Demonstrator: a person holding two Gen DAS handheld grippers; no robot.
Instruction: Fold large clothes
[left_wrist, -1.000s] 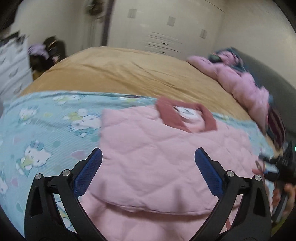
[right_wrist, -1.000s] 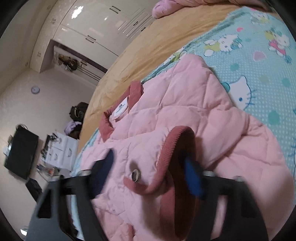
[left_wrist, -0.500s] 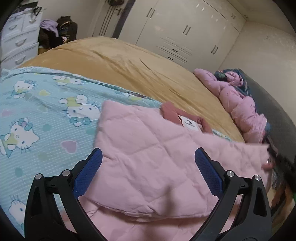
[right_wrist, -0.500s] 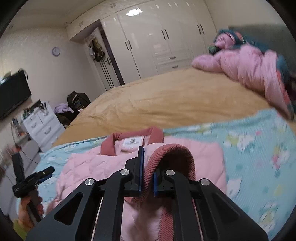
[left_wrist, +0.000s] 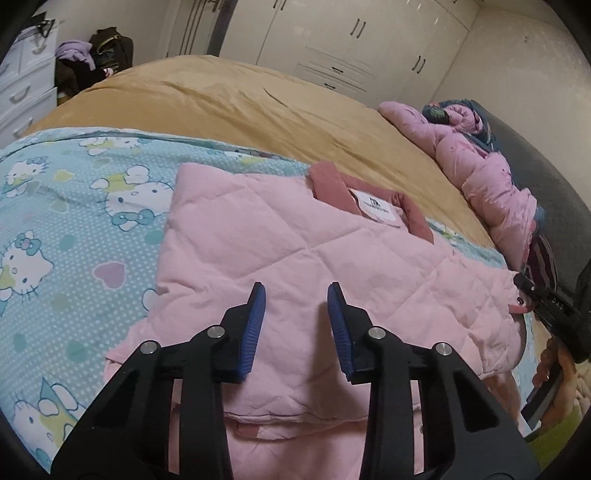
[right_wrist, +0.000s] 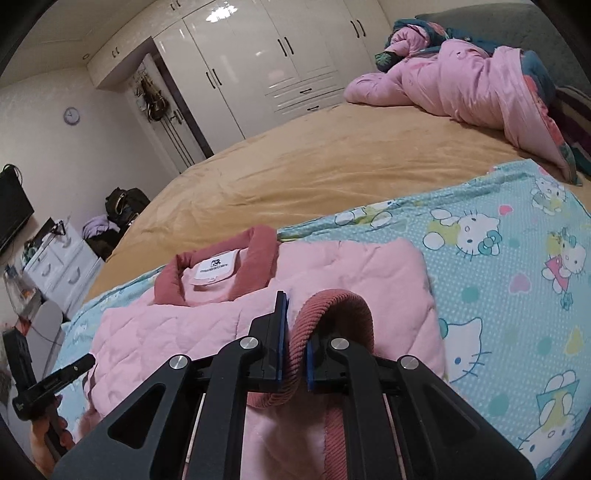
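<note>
Pink quilted jacket (left_wrist: 303, 258) laid flat on Hello Kitty sheet (left_wrist: 74, 206) over tan bed (left_wrist: 240, 107), collar (right_wrist: 221, 266) turned toward wardrobe (right_wrist: 258, 55). Right tool (right_wrist: 293, 350) clenched on ribbed maroon cuff (right_wrist: 340, 306). Left tool (left_wrist: 295, 325) held above jacket, jaws parted, nothing gripped.

Hidden and cut-off parts

The pink quilted jacket's (left_wrist: 295, 258) lower hem runs under the left gripper (left_wrist: 295, 317); its label print (right_wrist: 216, 266) is too small to read.
</note>
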